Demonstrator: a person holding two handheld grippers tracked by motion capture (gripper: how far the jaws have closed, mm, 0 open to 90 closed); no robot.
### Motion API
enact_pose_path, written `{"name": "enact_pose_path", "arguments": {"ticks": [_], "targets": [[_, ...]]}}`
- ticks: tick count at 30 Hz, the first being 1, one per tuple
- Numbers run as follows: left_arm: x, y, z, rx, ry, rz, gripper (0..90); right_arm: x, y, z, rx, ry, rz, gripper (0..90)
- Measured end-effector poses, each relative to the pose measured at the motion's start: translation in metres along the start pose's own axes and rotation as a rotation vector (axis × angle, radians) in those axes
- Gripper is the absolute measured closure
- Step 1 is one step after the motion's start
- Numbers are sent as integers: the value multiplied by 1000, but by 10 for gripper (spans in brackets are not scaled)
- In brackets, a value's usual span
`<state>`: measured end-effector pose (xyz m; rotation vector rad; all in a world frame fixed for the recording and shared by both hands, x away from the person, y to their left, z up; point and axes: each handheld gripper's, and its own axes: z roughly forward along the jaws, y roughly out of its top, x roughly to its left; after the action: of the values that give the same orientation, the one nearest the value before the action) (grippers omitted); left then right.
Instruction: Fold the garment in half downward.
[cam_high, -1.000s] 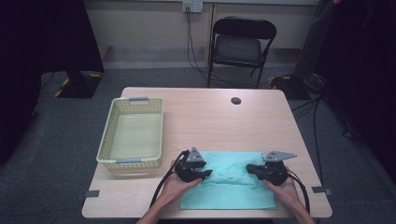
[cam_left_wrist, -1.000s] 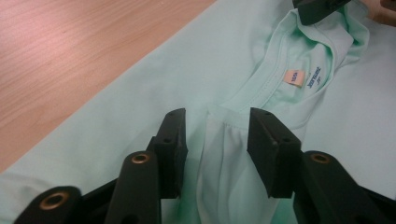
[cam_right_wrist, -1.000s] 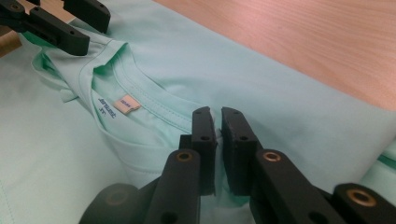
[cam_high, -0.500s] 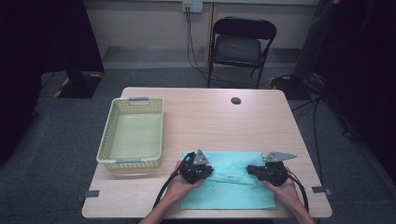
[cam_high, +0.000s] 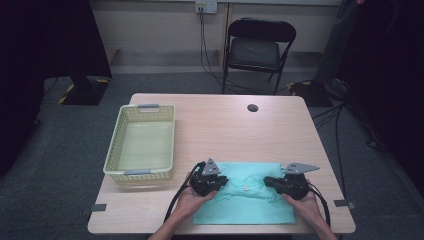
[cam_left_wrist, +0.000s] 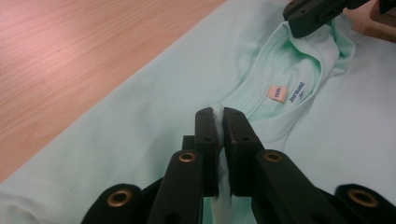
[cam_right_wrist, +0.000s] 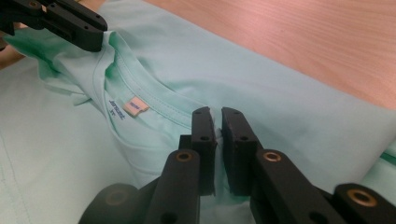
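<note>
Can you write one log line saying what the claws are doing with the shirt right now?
left claw: just closed, pinching shirt near collar | right claw: shut on shirt | shirt: flat on table | basket: empty

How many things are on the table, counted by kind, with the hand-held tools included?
Mint-green T-shirt: 1
Pale yellow basket: 1
Small dark round thing near the table's far edge: 1
Hand-held tools: 2, the left tool and the right tool, each pinching the shirt by its collar
Total: 5

Both tools (cam_high: 226, 181) (cam_high: 267, 181) clamped, jaws together
</note>
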<state>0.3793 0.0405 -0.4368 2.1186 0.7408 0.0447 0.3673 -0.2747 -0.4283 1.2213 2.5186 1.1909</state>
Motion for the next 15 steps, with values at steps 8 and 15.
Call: {"name": "enact_pose_path", "arguments": {"ticks": [8,15], "targets": [[-5,1,-7,-30,10,19,852,0,3,-7,-35,12,15,845],[-8,0,-14,-61,3,15,852,0,4,-14,-63,14,28,846]]}}
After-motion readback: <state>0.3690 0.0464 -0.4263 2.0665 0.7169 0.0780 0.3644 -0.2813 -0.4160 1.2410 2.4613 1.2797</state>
